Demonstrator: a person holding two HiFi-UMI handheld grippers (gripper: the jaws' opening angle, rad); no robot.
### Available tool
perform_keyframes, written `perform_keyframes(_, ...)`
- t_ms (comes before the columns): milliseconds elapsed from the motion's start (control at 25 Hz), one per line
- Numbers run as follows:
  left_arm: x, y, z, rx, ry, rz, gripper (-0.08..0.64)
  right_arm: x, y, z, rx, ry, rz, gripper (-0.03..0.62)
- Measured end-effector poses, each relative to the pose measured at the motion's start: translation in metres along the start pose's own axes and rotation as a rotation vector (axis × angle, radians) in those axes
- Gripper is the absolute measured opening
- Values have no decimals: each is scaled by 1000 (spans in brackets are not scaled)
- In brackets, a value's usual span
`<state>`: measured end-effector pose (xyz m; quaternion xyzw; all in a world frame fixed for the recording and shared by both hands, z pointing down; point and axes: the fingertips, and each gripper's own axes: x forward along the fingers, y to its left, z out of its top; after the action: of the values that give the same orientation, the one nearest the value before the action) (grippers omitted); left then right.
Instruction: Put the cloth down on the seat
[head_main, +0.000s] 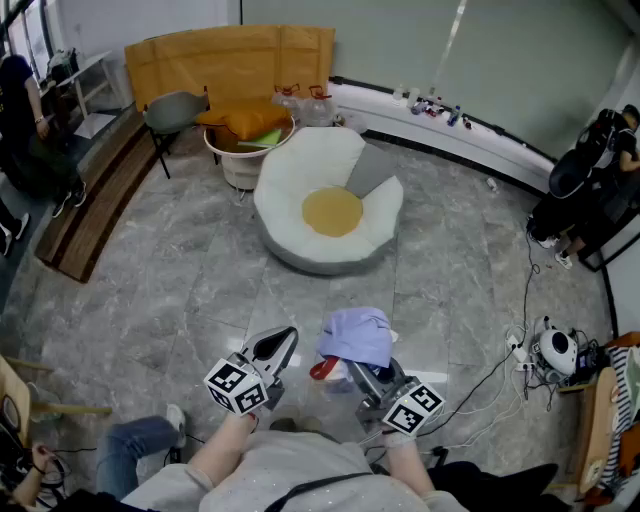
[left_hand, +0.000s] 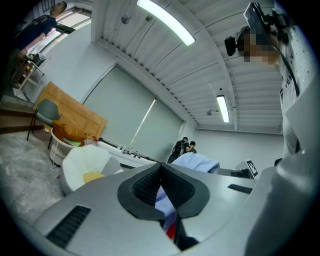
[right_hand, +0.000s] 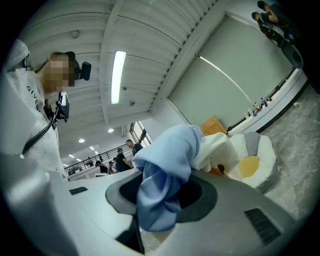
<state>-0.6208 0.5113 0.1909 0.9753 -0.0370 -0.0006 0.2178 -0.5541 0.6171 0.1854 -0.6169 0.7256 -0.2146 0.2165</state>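
The seat is a white flower-shaped floor cushion with a yellow centre, on the stone floor well ahead of me. It also shows as the seat in the left gripper view and the seat in the right gripper view. My right gripper is held level and shut on a bunched pale blue cloth. The cloth spills over the jaws, with a white and orange part beside it. My left gripper hovers just left of it, shut and empty. From the left gripper the cloth shows to the right.
Behind the seat stand a round tub with an orange cushion, a grey chair and a tan board. A wooden step runs along the left. Cables and a white device lie at right. People stand at both sides.
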Motion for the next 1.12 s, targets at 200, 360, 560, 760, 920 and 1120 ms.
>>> perform_keyframes(200, 5, 6, 0, 24, 7, -4, 14, 3, -5, 2, -14, -4, -5, 152)
perform_keyframes(360, 18, 2, 2, 23, -2, 3, 14, -5, -12, 11, -15, -13, -11, 152)
perform_keyframes(560, 31, -12, -14, 6, 11, 2, 14, -21, -23, 13, -7, -12, -16, 152)
perform_keyframes(760, 47, -28, -26, 6, 16, -13, 14, -39, -34, 19, -9, -26, -14, 153)
perform_keyframes(920, 60, -38, -30, 13, 5, -23, 14, -49, -42, 26, -18, -35, -18, 153)
perform_keyframes(1120, 82, -39, -28, 16, -1, -31, 14, -54, -60, 43, -5, -62, -33, 153)
